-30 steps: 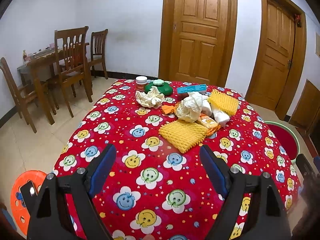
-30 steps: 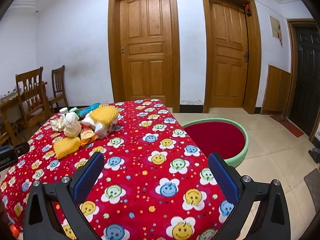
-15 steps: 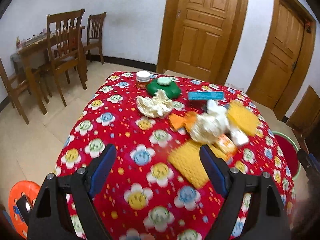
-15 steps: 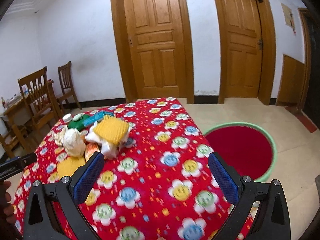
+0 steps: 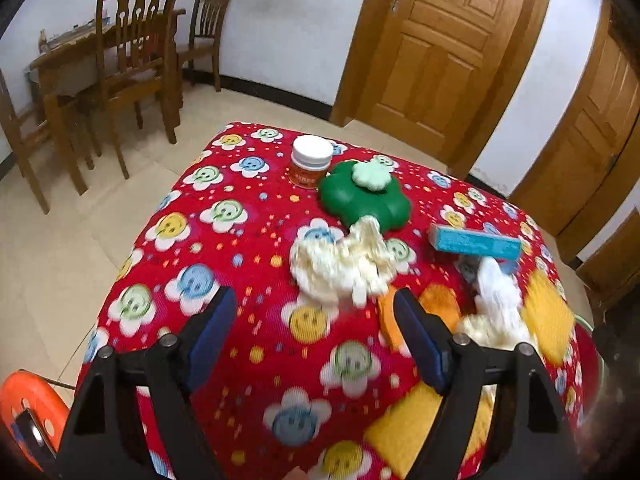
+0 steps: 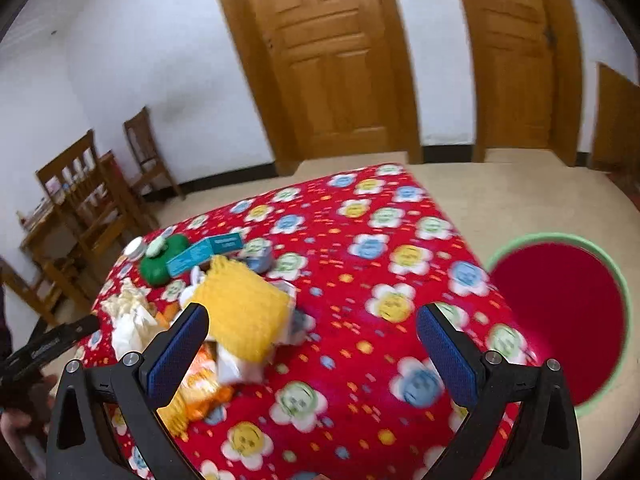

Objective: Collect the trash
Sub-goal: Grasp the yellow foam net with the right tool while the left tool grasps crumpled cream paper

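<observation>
A crumpled paper wad (image 5: pixel 340 264) is seen just beyond the left gripper (image 5: pixel 316 320), whose spread jaws have just been closing, empty. The right gripper (image 6: pixel 312 336) is held spread near the wad.

Red smiley-flower cloth (image 5: pixel 248 248) on the table

Beside the green clover box (image 5: pixel 364 198): white-lidded orange jar (image 5: pixel 311 162), teal carton (image 5: pixel 474 242), yellow cloth (image 6: pixel 244 312).

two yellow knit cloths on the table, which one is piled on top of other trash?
The yellow cloth in the right wrist view: it sits atop white wrappers. The other yellow cloth lies flat on the tablecloth, partly behind the left tool.
</observation>
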